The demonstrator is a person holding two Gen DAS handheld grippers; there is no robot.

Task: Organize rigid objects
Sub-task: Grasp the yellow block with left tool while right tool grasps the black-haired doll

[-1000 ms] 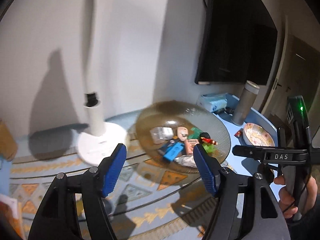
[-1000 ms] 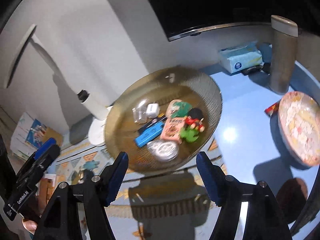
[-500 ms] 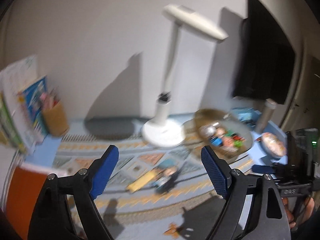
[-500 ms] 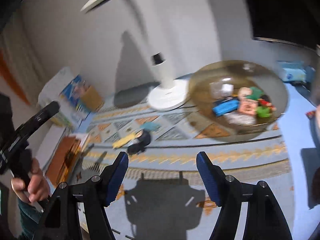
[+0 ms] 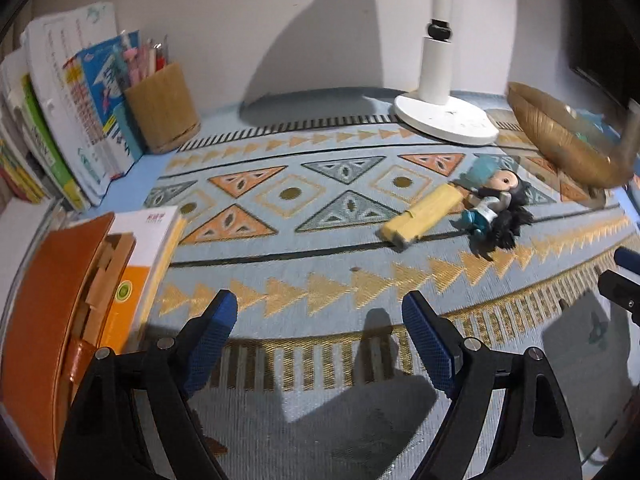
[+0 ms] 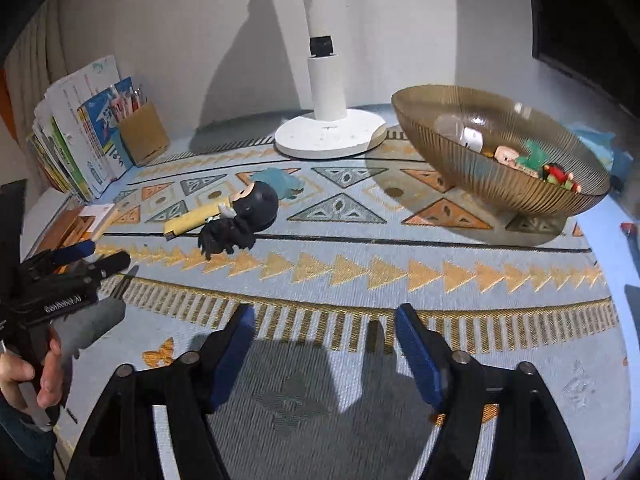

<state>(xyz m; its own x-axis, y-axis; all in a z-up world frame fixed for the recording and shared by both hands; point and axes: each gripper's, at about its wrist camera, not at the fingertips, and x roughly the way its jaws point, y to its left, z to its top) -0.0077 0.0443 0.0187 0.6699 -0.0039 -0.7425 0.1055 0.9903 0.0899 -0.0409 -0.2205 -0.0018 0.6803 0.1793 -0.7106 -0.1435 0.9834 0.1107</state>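
A black-haired doll [image 5: 496, 204] lies on the patterned mat beside a yellow block [image 5: 420, 214]; the right wrist view shows the same doll [image 6: 244, 216] and block [image 6: 192, 220] at centre left. A ribbed amber bowl [image 6: 500, 184] holding several small items stands at the right, and only part of the bowl [image 5: 560, 148] shows in the left wrist view. My left gripper [image 5: 320, 300] hovers open over the mat's near border, nothing between its pads. My right gripper [image 6: 324, 316] is opening, also empty, well short of the doll.
A white lamp base [image 6: 328, 132] stands behind the doll. A wooden pen holder [image 5: 162, 108] and upright books [image 5: 60, 128] fill the back left. An orange book stack [image 5: 52, 300] lies near my left gripper. A hand [image 6: 24, 376] holds the left gripper [image 6: 100, 256].
Both views have swung away from the bowl, leftward and down toward the mat. The doll and yellow block are now close in front. Both grippers' jaws stand wider than before.
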